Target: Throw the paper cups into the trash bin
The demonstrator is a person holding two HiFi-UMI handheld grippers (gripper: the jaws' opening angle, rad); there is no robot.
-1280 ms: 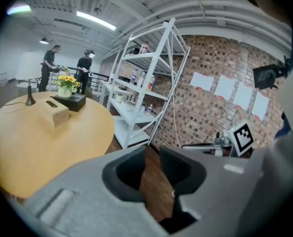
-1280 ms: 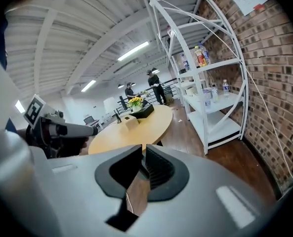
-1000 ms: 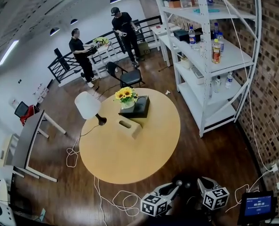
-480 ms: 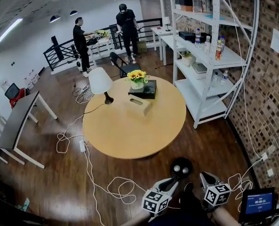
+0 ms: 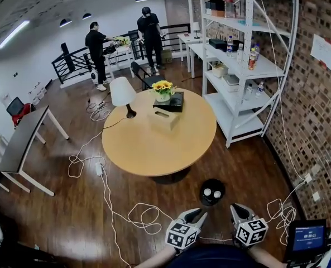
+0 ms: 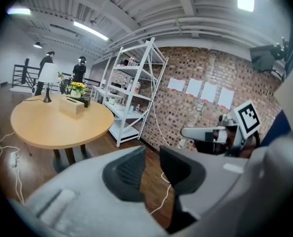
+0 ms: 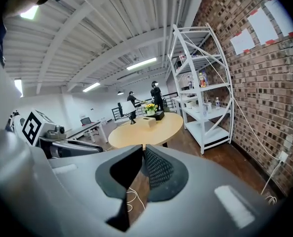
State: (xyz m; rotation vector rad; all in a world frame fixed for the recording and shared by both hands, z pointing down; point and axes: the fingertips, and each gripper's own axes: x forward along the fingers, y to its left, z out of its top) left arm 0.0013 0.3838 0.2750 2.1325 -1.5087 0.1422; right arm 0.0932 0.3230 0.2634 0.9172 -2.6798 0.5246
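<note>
Your left gripper [image 6: 152, 153]: ribbed black pads narrowly apart, empty. Right gripper [image 7: 142, 152]: jaws just closed further, nearly touching, empty. 2 white paper cups [image 5: 206, 192] inside the round black bin [image 5: 212, 180], lower centre of the head view.

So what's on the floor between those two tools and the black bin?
Nothing: in the head view only bare wooden floor separates the left tool and right tool from the bin.
</note>
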